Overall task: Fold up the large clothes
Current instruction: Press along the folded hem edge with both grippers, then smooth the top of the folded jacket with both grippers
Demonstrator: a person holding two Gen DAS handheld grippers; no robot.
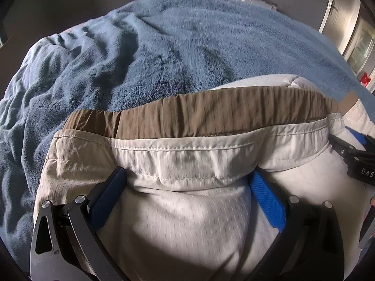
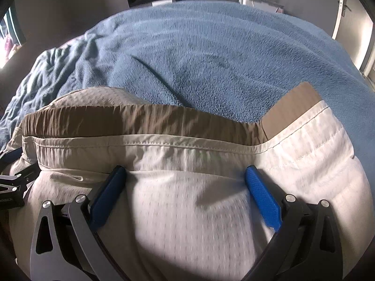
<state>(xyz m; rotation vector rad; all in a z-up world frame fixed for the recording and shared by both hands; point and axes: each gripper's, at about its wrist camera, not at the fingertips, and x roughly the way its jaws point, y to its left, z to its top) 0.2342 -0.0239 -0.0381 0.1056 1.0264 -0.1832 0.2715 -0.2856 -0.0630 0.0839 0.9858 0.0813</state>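
Cream jacket on a blue-blanketed bed, both grippers open over it.

The cream jacket (image 1: 187, 210) lies bunched on the blue fleece blanket (image 1: 164, 46) that covers the bed, its brown elastic band (image 1: 211, 114) turned up along the far edge and its white mesh lining facing the cameras. The left gripper (image 1: 188, 182) and the right gripper (image 2: 185, 180) sit side by side at the stitched hem, each with jaws spread wide apart and fabric bulging between the blue pads (image 2: 262, 199), not pinched.
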